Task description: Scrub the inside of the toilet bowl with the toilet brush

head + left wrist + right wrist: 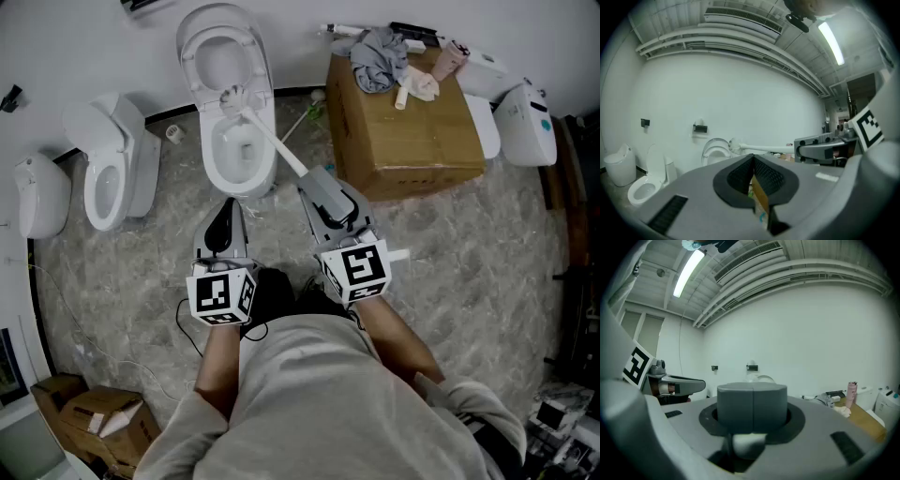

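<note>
Toilet brush (272,139) is held by the right claw (314,180), whose jaws are pressed together on the near end of the white handle. In the right gripper view the butt of that handle shows just under the closed pads (752,401). From this claw the handle runs straight ahead and to the left, out to the brush head (230,94). The head sits at the far edge of the bowl of the toilet (239,150), right below the raised lid. Whether the bristles touch the porcelain cannot be told.

The left claw (222,211) hangs just to the left of the right one and a little nearer the person. Its jaws are closed tip to tip with nothing between them, and it is clear of the brush. It points at the front rim of the same toilet, which lies directly ahead of it.

Well to the left of the left claw stands a second toilet (112,173). To the right of the right claw and farther ahead sits a cardboard box (403,131) with a grey cloth (380,56) lying on top.
</note>
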A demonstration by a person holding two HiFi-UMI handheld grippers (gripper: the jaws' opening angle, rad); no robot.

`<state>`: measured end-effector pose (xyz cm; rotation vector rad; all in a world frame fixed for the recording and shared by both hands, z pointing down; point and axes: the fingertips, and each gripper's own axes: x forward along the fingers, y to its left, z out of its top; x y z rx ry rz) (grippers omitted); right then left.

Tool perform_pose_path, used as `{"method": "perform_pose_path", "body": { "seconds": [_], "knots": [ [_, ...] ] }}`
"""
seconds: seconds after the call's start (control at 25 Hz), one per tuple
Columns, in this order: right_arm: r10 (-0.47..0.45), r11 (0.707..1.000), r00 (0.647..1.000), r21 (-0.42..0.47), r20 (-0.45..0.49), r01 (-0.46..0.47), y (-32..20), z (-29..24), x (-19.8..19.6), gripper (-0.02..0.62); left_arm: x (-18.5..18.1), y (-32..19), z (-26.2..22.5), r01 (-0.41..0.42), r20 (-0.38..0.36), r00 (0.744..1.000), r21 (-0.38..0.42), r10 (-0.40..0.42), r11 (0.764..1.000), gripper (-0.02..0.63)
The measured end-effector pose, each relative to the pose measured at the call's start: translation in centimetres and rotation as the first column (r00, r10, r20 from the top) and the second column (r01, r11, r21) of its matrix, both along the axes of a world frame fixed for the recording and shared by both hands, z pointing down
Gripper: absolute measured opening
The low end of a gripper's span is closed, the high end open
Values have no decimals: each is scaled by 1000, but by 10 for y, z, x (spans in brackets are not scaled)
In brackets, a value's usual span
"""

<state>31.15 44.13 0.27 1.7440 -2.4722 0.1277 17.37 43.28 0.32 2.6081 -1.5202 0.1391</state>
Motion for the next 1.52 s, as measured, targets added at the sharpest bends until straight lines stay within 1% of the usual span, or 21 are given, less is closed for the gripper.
{"method": "perform_pose_path", "body": {
  "seconds": [0.12,0.24,0.32,0.44,0.68,0.92,1.12,1.28,1.4,1.52],
  "knots": [
    [-1,1000,1000,-25,0,1,-11,11,-8,144,-10,-10,8,-5,0,1000,-11,5,1000,9],
    [6,998,1000,-57,-8,-7,-28,26,-20,144,-29,-30,26,-12,-1,1000,-50,12,999,9],
    [15,996,999,-86,-32,-18,-41,36,-28,144,-42,-44,38,-15,-10,1000,-78,14,997,9],
    [17,993,997,-117,-78,-26,-61,46,-40,144,-63,-70,44,-23,-24,1000,-90,21,996,9],
    [20,988,990,-146,-142,-41,-103,49,-70,144,-108,-123,49,-48,-34,998,-101,45,994,9],
    [15,987,984,-152,-180,-43,-136,48,-99,144,-137,-157,58,-63,-53,997,-126,57,990,9],
    [-39,984,979,-178,-201,3,-163,55,-112,144,-144,-178,69,-61,-64,997,-153,51,986,9],
    [-90,975,970,-216,-226,40,-192,67,-117,144,-145,-200,78,-45,-66,997,-176,34,983,9],
    [-151,964,955,-250,-257,85,-215,84,-121,144,-145,-218,90,-18,-60,998,-196,6,981,9],
    [-234,948,930,-281,-283,153,-245,96,-124,144,-143,-242,103,31,-54,998,-223,-44,974,9]
  ]
}}
